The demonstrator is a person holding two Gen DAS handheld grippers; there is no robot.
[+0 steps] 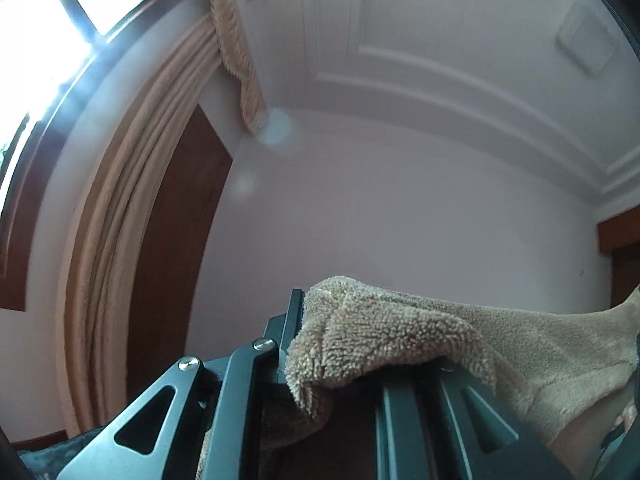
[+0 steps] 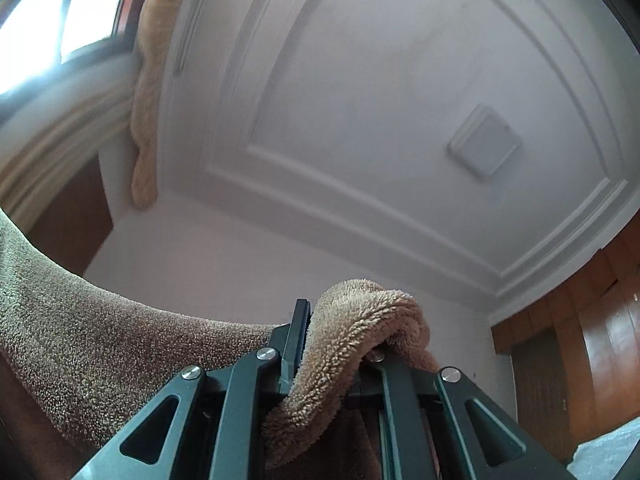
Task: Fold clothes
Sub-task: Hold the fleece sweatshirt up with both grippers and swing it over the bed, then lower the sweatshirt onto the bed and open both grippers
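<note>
Up toward the ceiling [image 2: 400, 92] both tongs point, left tongs [image 1: 316, 340] and right tongs [image 2: 320, 344] each clamped tight on the fuzzy tan garment [image 1: 380, 328], which stretches between them, raised.

Open air ahead; fleece garment [image 2: 100, 340] draped between claws.

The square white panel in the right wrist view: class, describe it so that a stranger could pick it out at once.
Start at the white ceiling with its raised rectangular moulding. Inside that frame, towards its right, sits the square white panel, standing slightly proud of the surface. It is the only fitting on the ceiling; the tan curtain hangs far left by the window.
</note>
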